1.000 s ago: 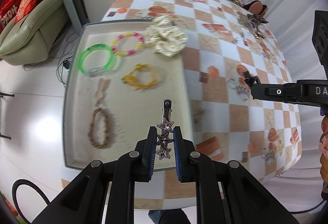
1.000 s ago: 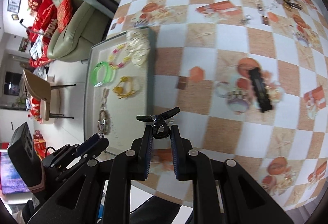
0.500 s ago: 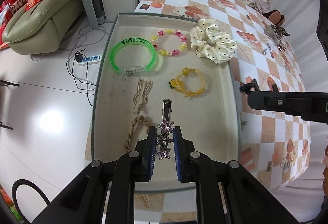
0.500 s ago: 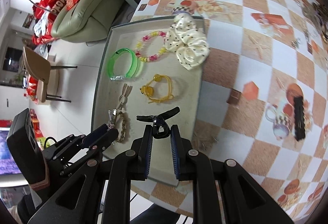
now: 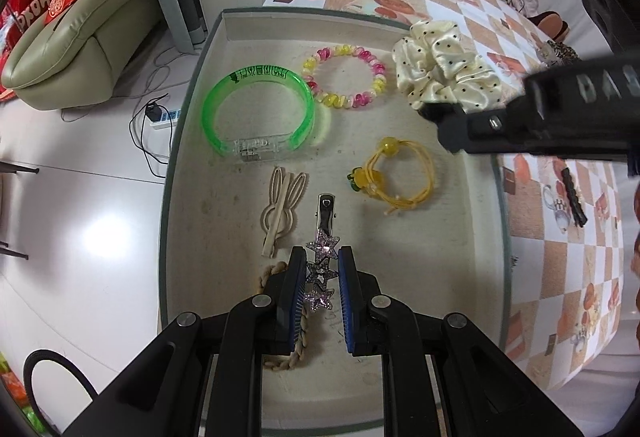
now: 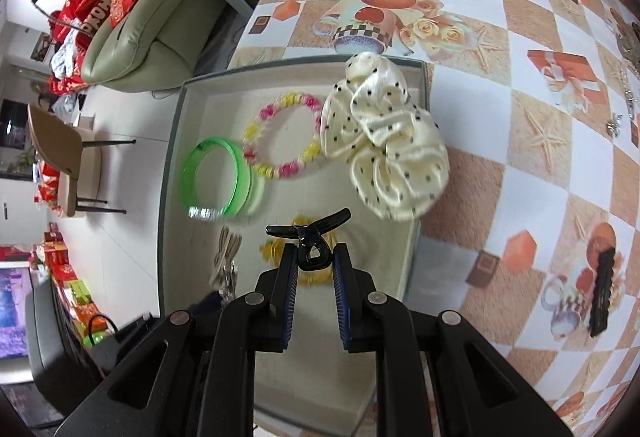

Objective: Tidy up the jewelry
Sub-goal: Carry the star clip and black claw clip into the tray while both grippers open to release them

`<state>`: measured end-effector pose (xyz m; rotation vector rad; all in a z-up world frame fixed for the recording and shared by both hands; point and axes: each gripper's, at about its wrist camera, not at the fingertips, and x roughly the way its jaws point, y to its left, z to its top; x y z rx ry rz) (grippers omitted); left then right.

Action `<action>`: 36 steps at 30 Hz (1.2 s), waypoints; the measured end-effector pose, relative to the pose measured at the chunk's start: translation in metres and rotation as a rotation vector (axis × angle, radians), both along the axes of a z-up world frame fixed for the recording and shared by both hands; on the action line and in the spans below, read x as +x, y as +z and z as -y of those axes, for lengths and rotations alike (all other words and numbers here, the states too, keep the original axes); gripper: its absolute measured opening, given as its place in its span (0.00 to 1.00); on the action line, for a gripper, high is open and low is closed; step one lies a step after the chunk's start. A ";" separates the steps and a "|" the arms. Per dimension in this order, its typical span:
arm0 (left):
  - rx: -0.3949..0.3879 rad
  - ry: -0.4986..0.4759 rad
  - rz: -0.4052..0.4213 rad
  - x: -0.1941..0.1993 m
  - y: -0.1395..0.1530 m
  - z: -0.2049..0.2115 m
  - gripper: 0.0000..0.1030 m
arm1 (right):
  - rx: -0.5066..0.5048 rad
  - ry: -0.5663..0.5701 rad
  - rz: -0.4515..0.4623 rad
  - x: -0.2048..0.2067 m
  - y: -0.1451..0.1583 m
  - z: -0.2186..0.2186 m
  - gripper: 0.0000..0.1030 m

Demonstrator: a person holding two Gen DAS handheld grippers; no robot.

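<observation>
My left gripper point(image 5: 319, 257) is shut on a silver hair clip with pink stars point(image 5: 322, 261) and holds it low over the grey tray point(image 5: 188, 117). My right gripper point(image 6: 314, 257) is shut on a black claw clip point(image 6: 310, 233) above the tray point(image 6: 176, 141). In the tray lie a green bangle point(image 5: 256, 109), a pink-yellow bead bracelet point(image 5: 346, 76), a cream dotted scrunchie point(image 5: 444, 67), a yellow hair tie point(image 5: 396, 173), a beige rabbit clip point(image 5: 282, 205) and a braided band point(image 5: 294, 341). The right gripper's arm point(image 5: 540, 117) crosses the left wrist view.
The tray sits at the edge of a checked tablecloth point(image 6: 520, 141). A black comb clip point(image 6: 602, 293) lies on the cloth to the right, also visible in the left wrist view point(image 5: 574, 197). More jewelry lies at the far table edge point(image 6: 628, 37). A sofa point(image 5: 80, 49) stands beyond.
Both grippers have moved over the tray and lower toward it, each still holding its clip. The right gripper's arm now reaches over the tray's right side.
</observation>
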<state>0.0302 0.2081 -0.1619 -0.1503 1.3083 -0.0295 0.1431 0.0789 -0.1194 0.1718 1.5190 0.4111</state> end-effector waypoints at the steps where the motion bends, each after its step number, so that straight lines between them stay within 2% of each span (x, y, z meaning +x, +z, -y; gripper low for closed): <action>1: 0.002 0.000 -0.002 0.000 -0.002 0.000 0.20 | 0.000 -0.003 -0.002 0.002 -0.002 -0.001 0.18; 13: 0.057 -0.014 0.002 0.001 -0.008 0.010 0.20 | -0.053 -0.006 -0.025 0.016 -0.034 -0.012 0.19; 19: 0.078 -0.015 -0.008 0.001 -0.011 0.011 0.20 | -0.042 -0.014 -0.033 0.018 -0.038 -0.009 0.20; 21: 0.085 -0.016 -0.011 0.000 -0.011 0.012 0.20 | -0.028 -0.015 -0.042 0.018 -0.038 -0.007 0.23; 23: 0.093 -0.018 -0.017 -0.001 -0.011 0.015 0.20 | -0.014 -0.019 -0.053 0.020 -0.038 -0.003 0.33; 30: 0.108 -0.012 -0.024 0.005 -0.004 0.017 0.21 | 0.045 -0.032 -0.045 0.021 -0.025 0.007 0.41; 36: 0.118 -0.024 -0.015 0.007 0.006 0.019 0.21 | 0.152 -0.061 -0.031 0.020 -0.004 0.016 0.56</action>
